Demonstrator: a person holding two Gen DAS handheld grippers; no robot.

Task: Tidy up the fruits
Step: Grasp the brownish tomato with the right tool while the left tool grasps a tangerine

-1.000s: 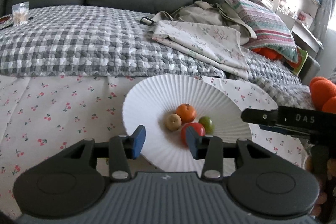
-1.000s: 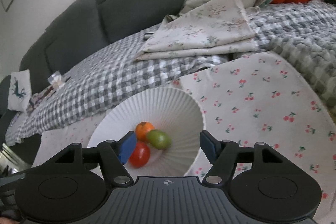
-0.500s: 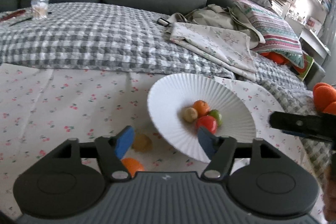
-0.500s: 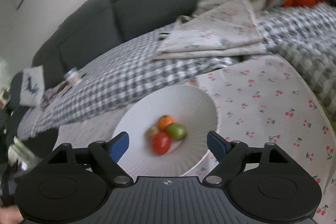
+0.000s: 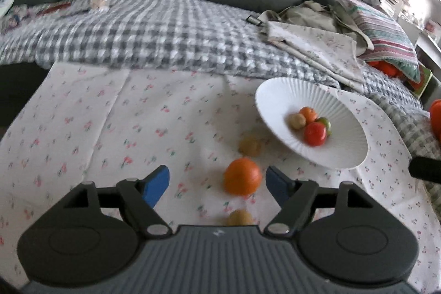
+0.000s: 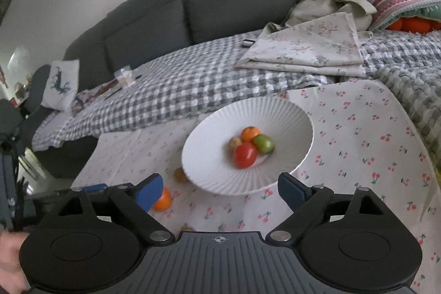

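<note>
Four fruits already sit in the white plate point(image 5: 341, 153): a red one point(image 5: 315, 134), a green one point(image 5: 325, 123), a small orange one point(image 5: 308, 113) and a tan one point(image 5: 297, 121). Three more lie loose on the cherry-print cloth point(image 5: 110, 128), just left of the plate: a large orange point(image 5: 242, 176), a blurred tan fruit point(image 5: 249, 145) beyond it near the plate's rim, and another tan fruit point(image 5: 239, 217) close under the tool body.

What matters most for the next pick is that the large orange lies straight ahead of the left tool point(image 5: 217, 185), between its two blue fingers but nearer the right-hand one, so a short forward reach with a slight shift to the right should centre it. Being round, it needs no turning of the wrist. The left tool is spread wide and empty.

The right tool point(image 6: 219, 190) is also spread wide and holds nothing; it faces the plate, with the orange off to its left, behind its left finger. The left hand looks the better placed.
</note>
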